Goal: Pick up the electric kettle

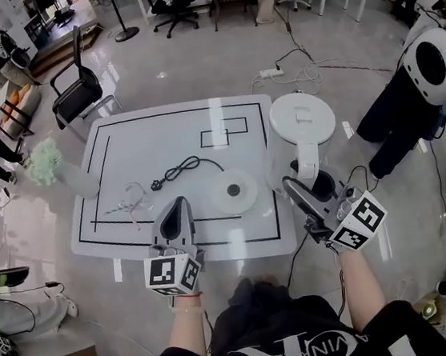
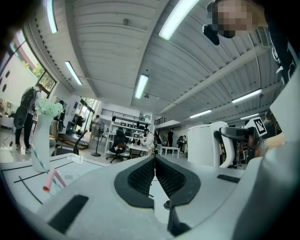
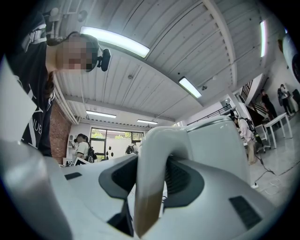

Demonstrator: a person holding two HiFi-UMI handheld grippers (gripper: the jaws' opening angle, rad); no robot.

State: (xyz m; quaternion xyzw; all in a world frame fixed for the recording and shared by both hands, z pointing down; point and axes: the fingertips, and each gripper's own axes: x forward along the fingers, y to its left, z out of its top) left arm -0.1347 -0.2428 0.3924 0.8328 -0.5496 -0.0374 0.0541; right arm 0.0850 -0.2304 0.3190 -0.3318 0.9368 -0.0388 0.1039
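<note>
The white electric kettle (image 1: 302,119) is at the table's right edge, its round lid facing up and its handle (image 1: 308,163) toward me. My right gripper (image 1: 298,186) is shut on that handle; in the right gripper view the white handle (image 3: 154,154) fills the gap between the dark pads, with the kettle body (image 3: 215,145) behind. The round kettle base (image 1: 235,192) lies bare on the table to the kettle's left. My left gripper (image 1: 180,207) hovers over the table's front edge, shut and holding nothing (image 2: 154,161). The kettle (image 2: 204,145) shows at the right in the left gripper view.
The white table (image 1: 133,232) is marked with black lines. A black cord with plug (image 1: 182,170) runs from the base. A glass with straws (image 1: 133,199) and a vase of pale flowers (image 1: 48,166) stand at the left. A chair (image 1: 79,90) and a white machine (image 1: 434,67) flank the table.
</note>
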